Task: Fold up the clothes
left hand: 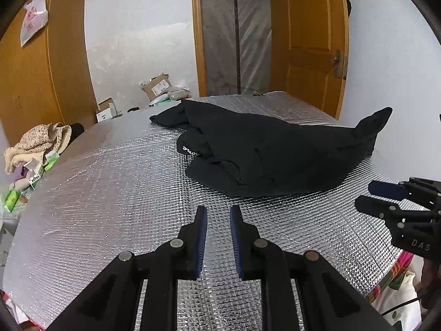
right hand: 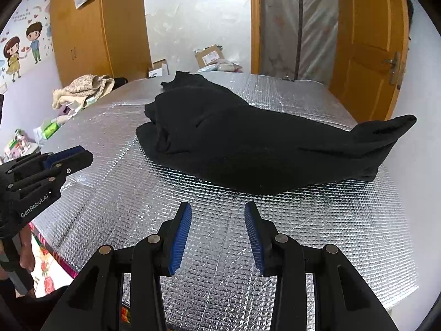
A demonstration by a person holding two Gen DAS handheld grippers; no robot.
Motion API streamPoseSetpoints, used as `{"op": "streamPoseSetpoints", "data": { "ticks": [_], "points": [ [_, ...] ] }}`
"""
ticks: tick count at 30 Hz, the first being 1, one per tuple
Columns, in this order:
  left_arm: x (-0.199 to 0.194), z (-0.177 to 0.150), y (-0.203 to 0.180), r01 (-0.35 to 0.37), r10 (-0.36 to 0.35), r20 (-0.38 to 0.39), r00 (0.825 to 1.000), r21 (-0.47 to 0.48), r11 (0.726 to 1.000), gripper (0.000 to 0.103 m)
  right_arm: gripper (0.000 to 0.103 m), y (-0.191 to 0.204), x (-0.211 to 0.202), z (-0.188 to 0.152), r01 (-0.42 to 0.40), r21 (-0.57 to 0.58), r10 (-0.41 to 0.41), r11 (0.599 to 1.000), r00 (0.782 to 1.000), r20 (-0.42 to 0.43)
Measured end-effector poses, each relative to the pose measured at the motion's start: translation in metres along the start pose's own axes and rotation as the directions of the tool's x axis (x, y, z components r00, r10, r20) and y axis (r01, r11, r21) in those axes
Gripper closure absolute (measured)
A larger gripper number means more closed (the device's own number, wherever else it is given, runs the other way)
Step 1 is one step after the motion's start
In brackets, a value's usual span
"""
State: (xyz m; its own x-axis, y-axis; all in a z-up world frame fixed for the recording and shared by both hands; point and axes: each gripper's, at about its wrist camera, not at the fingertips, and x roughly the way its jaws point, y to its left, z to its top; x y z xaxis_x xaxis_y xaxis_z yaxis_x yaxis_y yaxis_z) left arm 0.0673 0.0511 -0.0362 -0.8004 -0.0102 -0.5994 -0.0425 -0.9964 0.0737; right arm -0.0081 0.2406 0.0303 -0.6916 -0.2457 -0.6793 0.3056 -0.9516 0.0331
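Two black claws with ribbed blue pads hang over a quilted silver foil mat [right hand: 317, 234]. The left claw [left hand: 218, 215] has its jaws slightly parted, holding nothing; the right claw [right hand: 217, 211] is spread wider, also holding nothing. Just beyond both fingertips, untouched, a soft black garment [right hand: 248, 149] lies in a rumpled, elongated heap across the mat's middle, one pointed end lifted at the right edge. Behind stand an orange wooden door [right hand: 369, 47] and wardrobe [left hand: 33, 82].

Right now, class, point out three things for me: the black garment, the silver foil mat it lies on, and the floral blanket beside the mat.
black garment [right hand: 248, 149], right wrist view, middle of the bundle.
silver foil mat [left hand: 96, 193], left wrist view, bare quilted surface.
floral blanket [right hand: 88, 87], right wrist view, top of the heap.
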Motion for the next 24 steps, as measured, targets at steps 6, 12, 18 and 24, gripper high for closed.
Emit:
{"op": "streamPoseSetpoints", "data": {
  "ticks": [6, 12, 18, 24],
  "points": [
    [-0.01, -0.006, -0.003, 0.009, -0.009, 0.009, 1.0, -0.012, 1.0, 0.085, 0.061, 0.002, -0.003, 0.001, -0.006, -0.025, 0.007, 1.0, 0.999, 0.05],
    [-0.012, -0.011, -0.003, 0.029, -0.029, 0.004, 1.0, -0.028, 0.999, 0.076, 0.061, 0.004, -0.004, 0.004, -0.018, -0.041, 0.022, 0.999, 0.997, 0.08],
    [-0.009, -0.01, 0.003, 0.042, -0.042, -0.015, 0.999, -0.041, 0.998, 0.07, 0.055, 0.006, 0.001, 0.006, -0.026, -0.042, 0.029, 0.999, 0.997, 0.067],
    [-0.006, 0.001, 0.015, 0.051, -0.052, -0.022, 0.998, -0.048, 0.998, 0.061, 0.055, 0.009, 0.004, 0.007, -0.059, -0.041, 0.062, 0.997, 0.996, 0.06]
  ]
}}
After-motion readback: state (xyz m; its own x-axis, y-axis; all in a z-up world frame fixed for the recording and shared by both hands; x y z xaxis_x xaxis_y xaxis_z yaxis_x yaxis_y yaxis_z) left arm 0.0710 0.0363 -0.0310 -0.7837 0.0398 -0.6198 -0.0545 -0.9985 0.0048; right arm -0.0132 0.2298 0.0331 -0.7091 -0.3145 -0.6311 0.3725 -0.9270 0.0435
